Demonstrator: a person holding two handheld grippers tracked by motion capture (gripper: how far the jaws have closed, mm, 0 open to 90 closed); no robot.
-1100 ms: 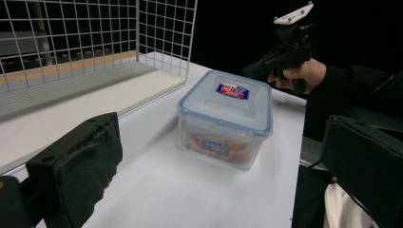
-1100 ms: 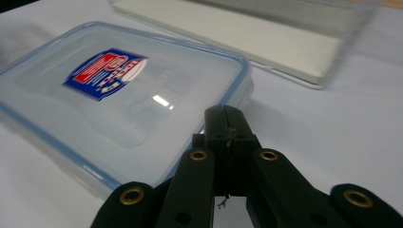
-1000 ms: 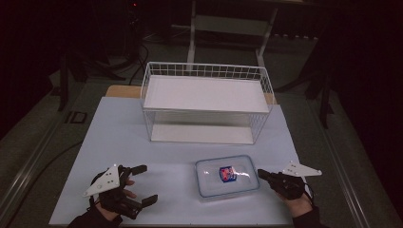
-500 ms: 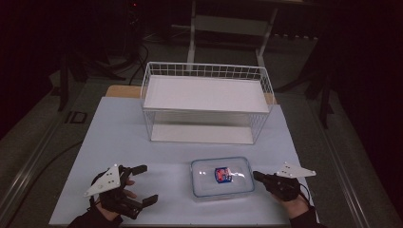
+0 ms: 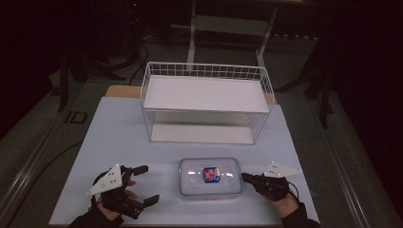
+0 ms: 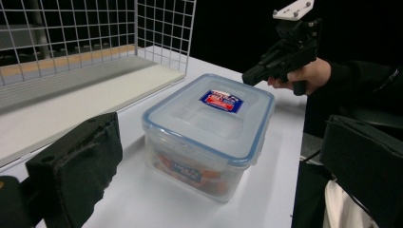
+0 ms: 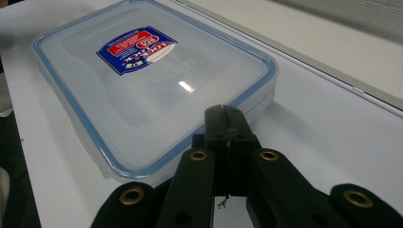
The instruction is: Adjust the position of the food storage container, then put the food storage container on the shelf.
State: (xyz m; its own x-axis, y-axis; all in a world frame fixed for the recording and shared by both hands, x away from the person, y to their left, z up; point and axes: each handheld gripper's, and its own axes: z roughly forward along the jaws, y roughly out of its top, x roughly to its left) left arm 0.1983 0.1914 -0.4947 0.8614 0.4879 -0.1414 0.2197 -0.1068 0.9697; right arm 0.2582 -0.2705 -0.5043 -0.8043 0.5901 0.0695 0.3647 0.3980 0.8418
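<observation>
At the table's near edge: two grippers flank a lidded plastic box.

The right gripper (image 5: 245,177) has its jaws pressed together, holding nothing, its tip at the box (image 5: 210,177) rim. The left gripper (image 5: 142,184) stands wide, apart from it. The box is clear, with a blue seal and a red-blue label. A wire basket (image 5: 206,71) stands behind; bare table (image 5: 119,137) lies between.

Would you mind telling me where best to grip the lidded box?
Probably across the short sides of the box, one gripper at each end, coming in level. The lid is flat, its rim overhangs, and the wide open left gripper already faces one end.
</observation>
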